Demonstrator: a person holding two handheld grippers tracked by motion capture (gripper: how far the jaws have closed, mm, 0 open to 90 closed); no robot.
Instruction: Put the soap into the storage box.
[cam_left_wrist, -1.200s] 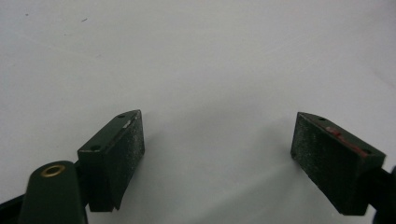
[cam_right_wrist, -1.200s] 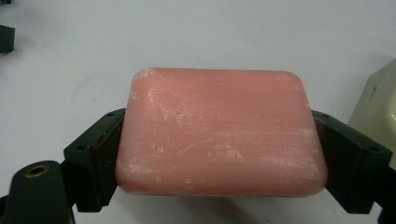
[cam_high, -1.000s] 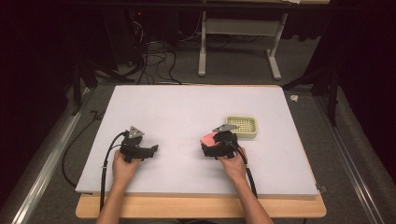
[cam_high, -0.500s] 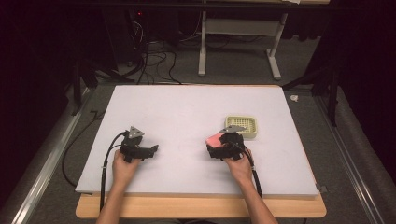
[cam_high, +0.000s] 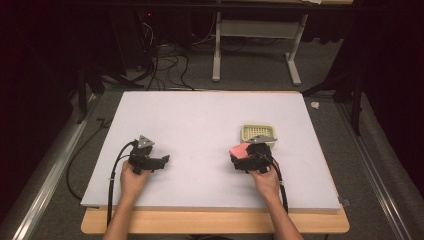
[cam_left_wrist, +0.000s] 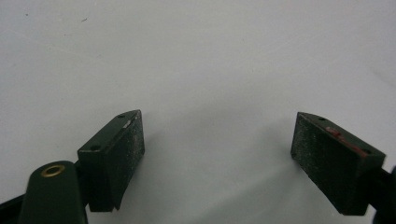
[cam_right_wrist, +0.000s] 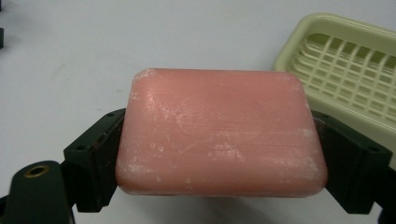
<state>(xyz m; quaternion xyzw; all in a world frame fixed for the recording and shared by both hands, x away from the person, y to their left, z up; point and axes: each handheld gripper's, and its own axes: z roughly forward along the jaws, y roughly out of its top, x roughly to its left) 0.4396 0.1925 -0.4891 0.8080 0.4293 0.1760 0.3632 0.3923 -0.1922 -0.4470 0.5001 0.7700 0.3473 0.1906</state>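
- Right gripper (cam_high: 239, 159), black and two-jawed, clamped on a pink rectangular bar of soap (cam_right_wrist: 219, 133), one jaw pressed against each short end.
- Soap bar held flat, lifted just off the white tabletop (cam_high: 200, 125), chalky white scuffs across its top face.
- In the high view, pink soap (cam_high: 239, 150) seen at the front of the right gripper, right of the table's middle.
- Pale yellow plastic soap dish with a grid floor (cam_right_wrist: 348, 70) just beyond and to the right of the bar, lying on the table, not touching the soap.
- Same dish (cam_high: 258, 132) in the high view, directly behind the right gripper.
- Left gripper (cam_left_wrist: 217, 154) spread wide, nothing between the pads, bare white surface beneath.
- Left gripper (cam_high: 159, 161) low over the table's left half, well apart from soap and dish.
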